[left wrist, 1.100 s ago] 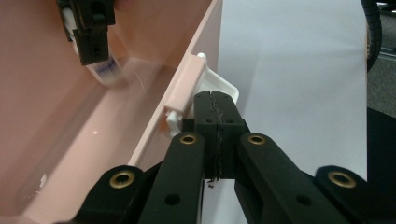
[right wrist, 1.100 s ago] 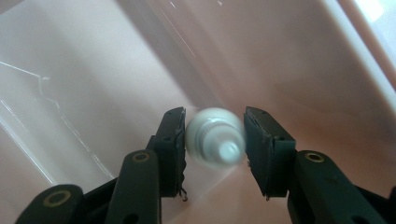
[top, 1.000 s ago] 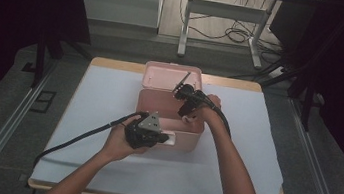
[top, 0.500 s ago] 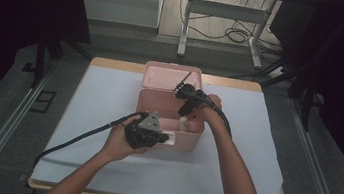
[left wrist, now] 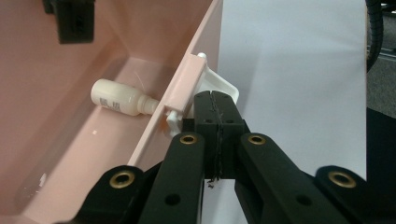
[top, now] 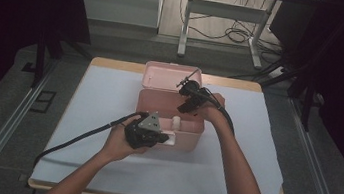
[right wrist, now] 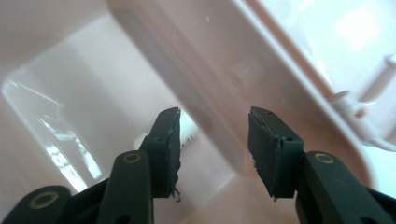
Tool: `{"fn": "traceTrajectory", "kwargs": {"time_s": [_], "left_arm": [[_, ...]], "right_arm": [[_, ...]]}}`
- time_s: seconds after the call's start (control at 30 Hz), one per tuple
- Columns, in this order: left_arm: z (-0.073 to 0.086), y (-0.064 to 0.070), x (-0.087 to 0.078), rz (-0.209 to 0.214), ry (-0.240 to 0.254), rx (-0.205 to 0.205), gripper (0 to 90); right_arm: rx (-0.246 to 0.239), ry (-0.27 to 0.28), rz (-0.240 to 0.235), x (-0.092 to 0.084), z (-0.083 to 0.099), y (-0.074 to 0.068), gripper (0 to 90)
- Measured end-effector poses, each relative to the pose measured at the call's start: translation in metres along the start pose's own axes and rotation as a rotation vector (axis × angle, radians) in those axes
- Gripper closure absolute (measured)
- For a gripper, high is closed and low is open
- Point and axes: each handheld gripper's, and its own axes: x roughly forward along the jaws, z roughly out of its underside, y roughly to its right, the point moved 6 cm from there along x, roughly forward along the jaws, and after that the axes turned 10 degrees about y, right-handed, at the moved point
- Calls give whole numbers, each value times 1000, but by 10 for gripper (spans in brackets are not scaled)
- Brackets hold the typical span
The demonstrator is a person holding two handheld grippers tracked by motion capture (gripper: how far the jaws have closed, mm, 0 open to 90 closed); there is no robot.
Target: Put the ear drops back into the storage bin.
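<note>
Right tongs [right wrist: 212, 140] partly hide the bottle's label [right wrist: 187, 133].

bottle [left wrist: 116, 99] in box [top: 159, 103], box mid table [top: 100, 92]

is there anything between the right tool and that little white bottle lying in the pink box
Nothing visible blocks it. The box is open, with its lid tipped back. The right tool hangs open over the inside, and the bottle lies bare on the box floor. The left tool is shut on the front latch, outside the box.
</note>
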Motion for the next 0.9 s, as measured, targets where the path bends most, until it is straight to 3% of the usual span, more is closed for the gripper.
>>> {"fn": "traceTrajectory", "kwargs": {"time_s": [0.13,0.23,0.6,0.9], "left_arm": [[0,0,0,0,0,-4,900],[0,-1,-1,0,-10,10,900],[0,0,0,-3,-2,-4,900],[0,0,0,-2,0,-5,900]], "right_arm": [[36,66,-8,-11,-4,1,515],[57,93,-6,-20,-4,3,512],[134,194,-11,-44,5,14,492],[189,218,7,-57,17,30,488]]}}
